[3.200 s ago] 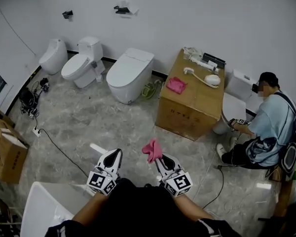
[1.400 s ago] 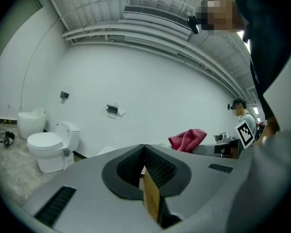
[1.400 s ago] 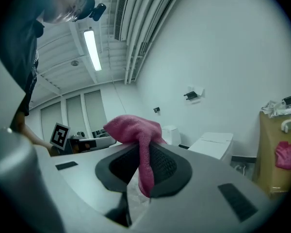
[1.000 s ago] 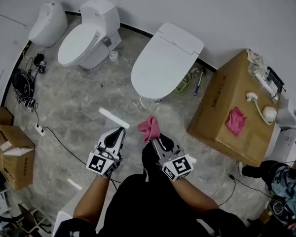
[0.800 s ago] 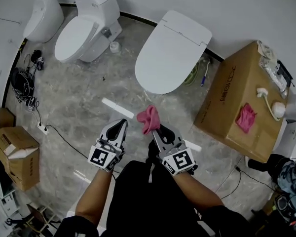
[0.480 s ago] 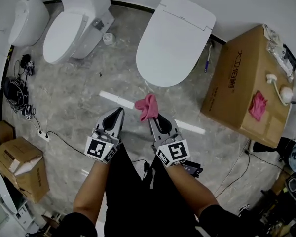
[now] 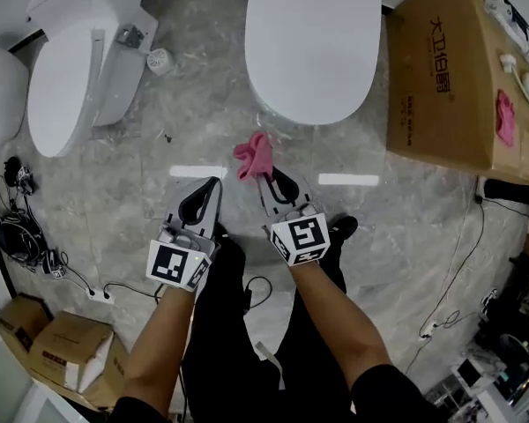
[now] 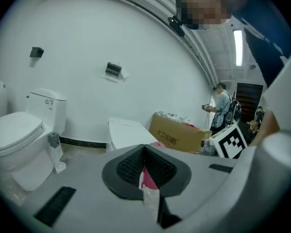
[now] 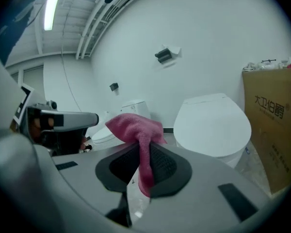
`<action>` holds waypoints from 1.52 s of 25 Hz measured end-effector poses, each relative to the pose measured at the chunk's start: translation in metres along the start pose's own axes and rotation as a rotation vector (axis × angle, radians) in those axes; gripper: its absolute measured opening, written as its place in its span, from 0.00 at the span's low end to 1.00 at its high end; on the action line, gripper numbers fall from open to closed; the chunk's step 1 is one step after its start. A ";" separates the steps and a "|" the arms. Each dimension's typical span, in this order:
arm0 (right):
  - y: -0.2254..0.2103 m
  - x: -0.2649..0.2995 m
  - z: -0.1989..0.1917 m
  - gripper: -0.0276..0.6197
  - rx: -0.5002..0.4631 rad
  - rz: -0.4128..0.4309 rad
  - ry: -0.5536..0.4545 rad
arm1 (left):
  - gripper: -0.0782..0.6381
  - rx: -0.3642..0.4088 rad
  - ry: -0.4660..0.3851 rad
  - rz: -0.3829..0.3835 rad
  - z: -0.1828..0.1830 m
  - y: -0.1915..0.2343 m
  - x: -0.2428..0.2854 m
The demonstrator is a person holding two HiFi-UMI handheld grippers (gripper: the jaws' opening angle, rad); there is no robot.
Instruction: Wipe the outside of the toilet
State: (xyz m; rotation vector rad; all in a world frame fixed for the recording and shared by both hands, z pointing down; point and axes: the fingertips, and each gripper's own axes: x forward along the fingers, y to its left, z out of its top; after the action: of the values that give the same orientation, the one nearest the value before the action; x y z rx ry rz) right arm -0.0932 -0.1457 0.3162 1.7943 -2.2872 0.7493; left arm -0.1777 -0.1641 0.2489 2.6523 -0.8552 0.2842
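Head view: I am judging this as the approach step, with no wiping begun yet. The toilet (image 7: 310, 47) is sitting at the top centre of the frame, lid down, and the right gripper (image 7: 264, 180) is hovering just below its front edge, apart from it, with the pink cloth (image 7: 251, 155) bunching out past its tips. The left gripper (image 7: 208, 194) is hanging beside it at lower left, carrying nothing. Next I am needing to bring the cloth forward and down onto the bowl's outer shell.

Left gripper view: the left gripper (image 8: 144, 152) is showing its jaws meeting at the tips with nothing pinched between them; the pink in the slit below looks to me like the cloth beyond. The toilet (image 8: 128, 135) is lying ahead at centre.

Right gripper view: the right gripper (image 9: 140, 154) is clamping tight on the pink cloth (image 9: 135, 126), which is draping down between the pads. The toilet (image 9: 211, 125) is standing at right of centre, near but untouched.
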 end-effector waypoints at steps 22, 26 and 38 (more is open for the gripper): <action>-0.127 0.151 -0.106 0.15 0.197 -0.340 -0.003 | 0.13 -0.032 0.124 -0.164 -0.115 0.024 0.049; -0.138 0.131 -0.105 0.15 0.218 -0.332 0.006 | 0.13 -0.047 0.124 -0.181 -0.117 -0.001 0.055; -0.177 0.071 -0.100 0.15 0.151 -0.249 0.047 | 0.13 -0.051 0.151 -0.246 -0.119 -0.080 0.097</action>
State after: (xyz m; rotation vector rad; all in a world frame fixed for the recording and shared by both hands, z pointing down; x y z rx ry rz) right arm 0.0341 -0.1906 0.4839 2.0535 -1.9746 0.9276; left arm -0.0630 -0.1099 0.3661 2.6139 -0.4776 0.3877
